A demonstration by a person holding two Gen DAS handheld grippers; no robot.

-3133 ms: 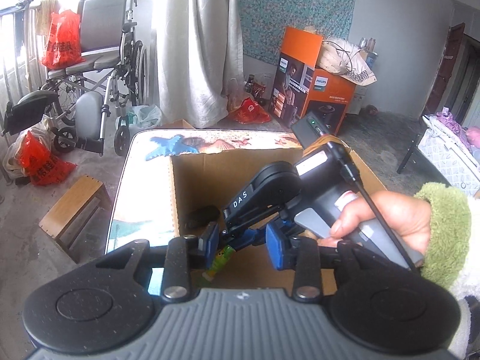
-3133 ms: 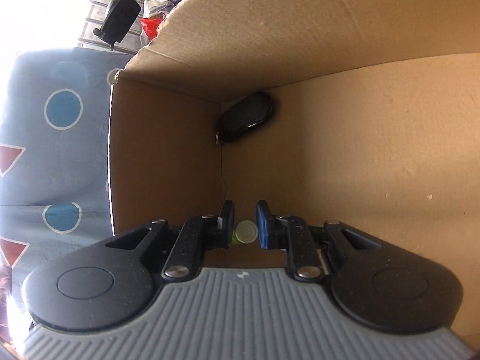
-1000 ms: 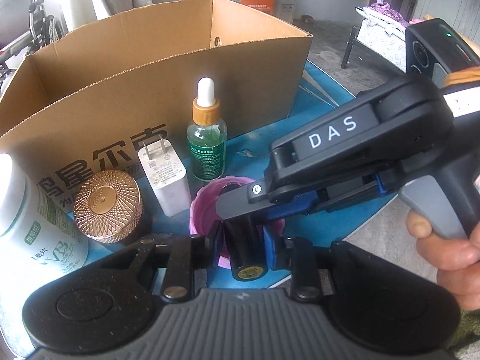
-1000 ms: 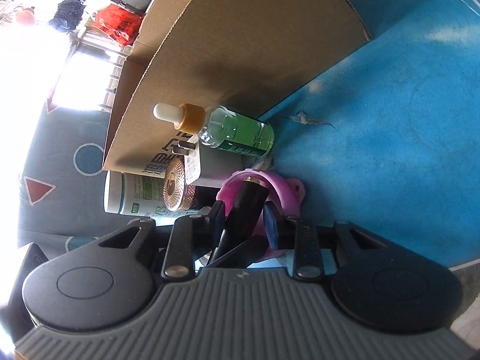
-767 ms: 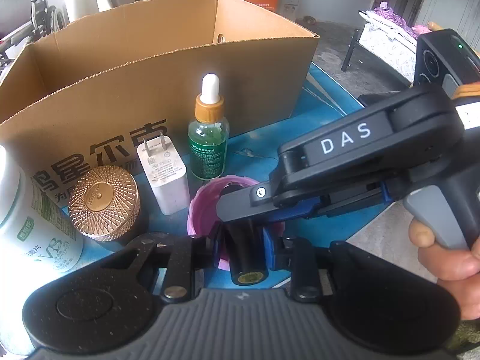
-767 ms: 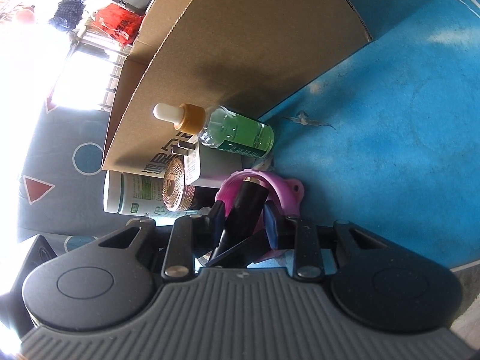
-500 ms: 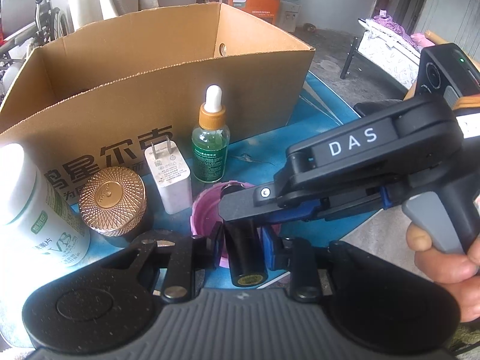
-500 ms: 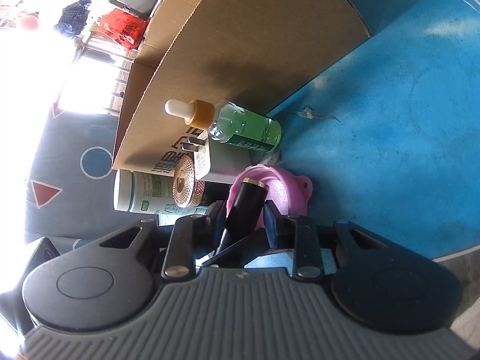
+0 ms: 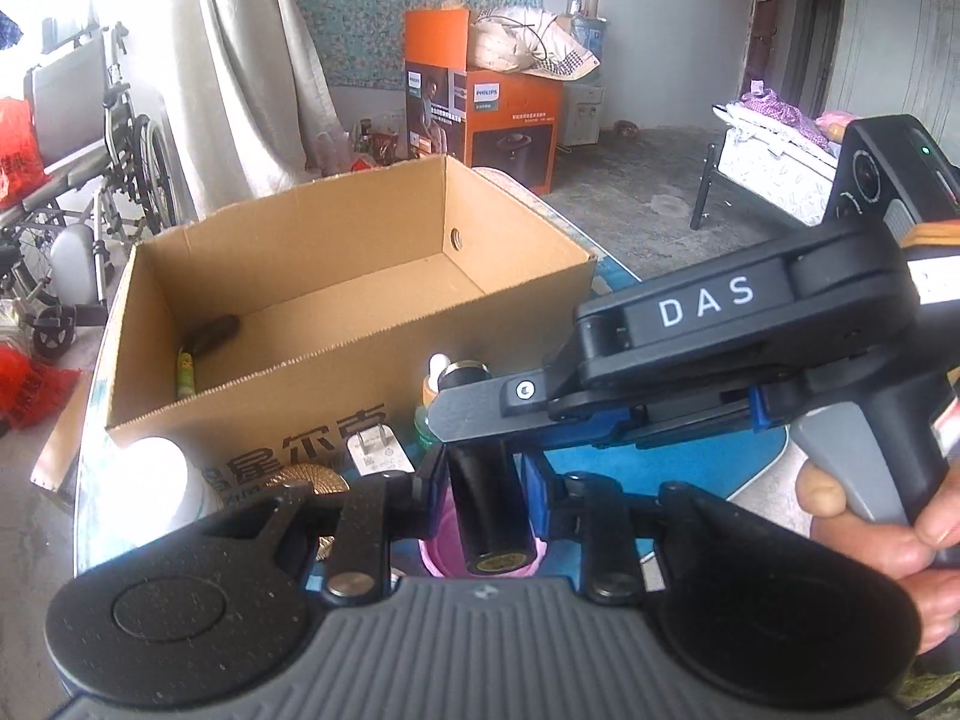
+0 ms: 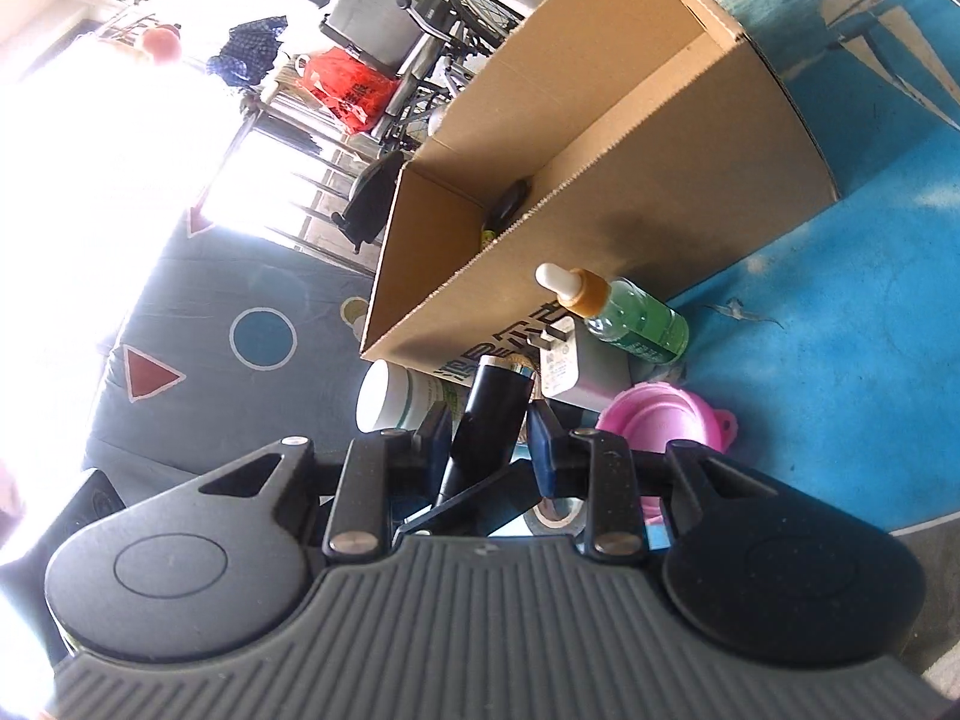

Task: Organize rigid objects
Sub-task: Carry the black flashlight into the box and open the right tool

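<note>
Grippers both clamp one black tube (image 9: 491, 498): left gripper (image 9: 487, 483) near its base, right gripper (image 10: 491, 429) near its metal-ringed top, above the pink cup (image 10: 657, 414), charger (image 10: 561, 363) and dropper bottle (image 10: 636, 315) beside the box (image 9: 372, 372)

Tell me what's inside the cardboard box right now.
In the box, two things lie in the near-left corner: a dark oval object and a small yellow-green tube. The remaining floor in view is bare; the front wall hides the strip just behind it.
</note>
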